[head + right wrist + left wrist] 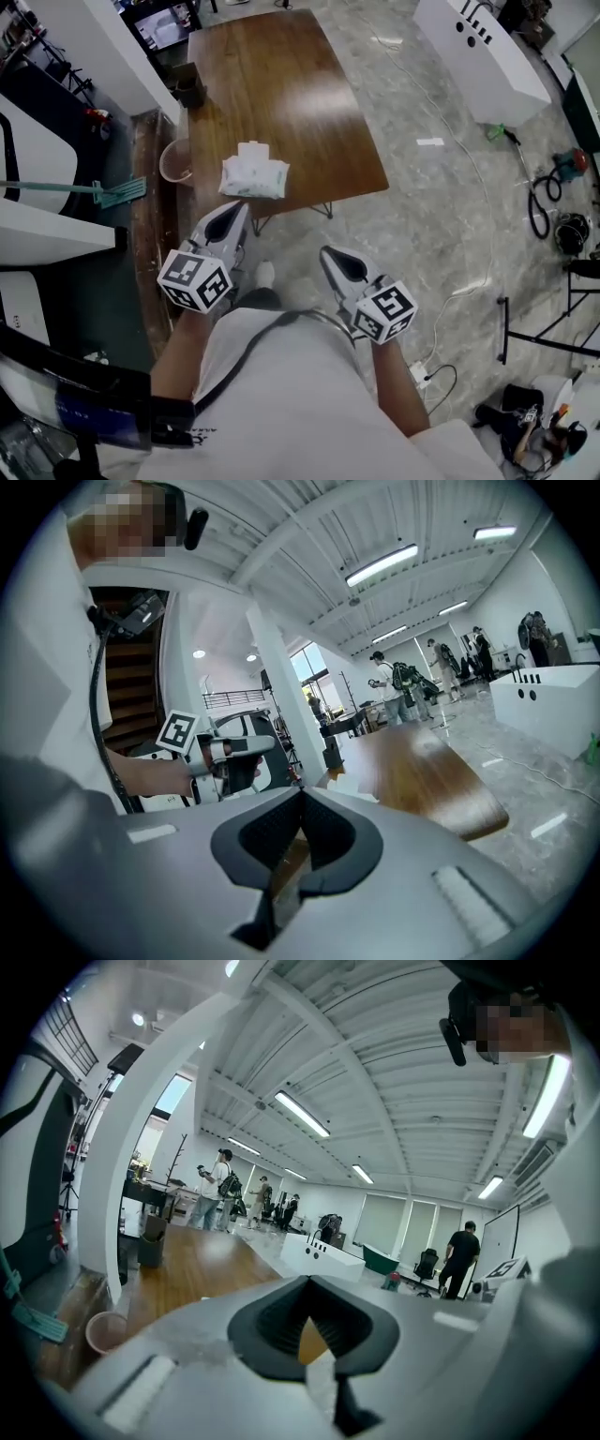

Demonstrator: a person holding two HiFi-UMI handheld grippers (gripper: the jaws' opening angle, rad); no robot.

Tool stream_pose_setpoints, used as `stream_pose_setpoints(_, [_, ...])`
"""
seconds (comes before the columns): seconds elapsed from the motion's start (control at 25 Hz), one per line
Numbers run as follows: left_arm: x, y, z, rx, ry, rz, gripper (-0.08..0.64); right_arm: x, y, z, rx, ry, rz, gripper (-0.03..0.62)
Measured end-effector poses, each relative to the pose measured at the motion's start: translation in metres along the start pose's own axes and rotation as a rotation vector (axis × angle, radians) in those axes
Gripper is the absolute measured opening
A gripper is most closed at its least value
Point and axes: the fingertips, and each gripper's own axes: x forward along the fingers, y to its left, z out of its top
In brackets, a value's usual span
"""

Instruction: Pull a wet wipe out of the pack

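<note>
The white wet wipe pack lies near the front edge of the brown wooden table, with a white wipe standing up from its top. My left gripper hovers just in front of the pack, below the table's edge, its jaws shut and empty. My right gripper is held lower and to the right, over the floor, also shut with nothing in it. The left gripper view and right gripper view show the jaw tips together; the pack is hidden in both.
A pink cup stands at the table's left edge and a dark box at its far left. A white cabinet stands far right, cables lie on the marble floor, and a green mop lies left.
</note>
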Motion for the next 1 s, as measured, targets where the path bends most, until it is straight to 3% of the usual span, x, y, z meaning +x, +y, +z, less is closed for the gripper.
stream_pose_setpoints(0.32, [0.010, 0.068, 0.016, 0.002, 0.011, -0.050, 0.005, 0.092, 0.026, 0.028, -0.092, 0.059, -0.005, 0.008])
stream_pose_setpoints(0.6, [0.013, 0.110, 0.000, 0.005, 0.085, -0.127, 0.005, 0.127, 0.020, 0.033, -0.088, 0.065, -0.091, 0.008])
stream_pose_setpoints(0.8, [0.027, 0.124, 0.004, -0.002, 0.095, -0.189, 0.003, 0.137, 0.009, 0.038, -0.080, 0.075, -0.148, 0.008])
stream_pose_setpoints(1.0, [0.040, 0.125, 0.015, 0.033, 0.078, -0.227, 0.005, 0.152, 0.000, 0.040, -0.078, 0.095, -0.134, 0.008])
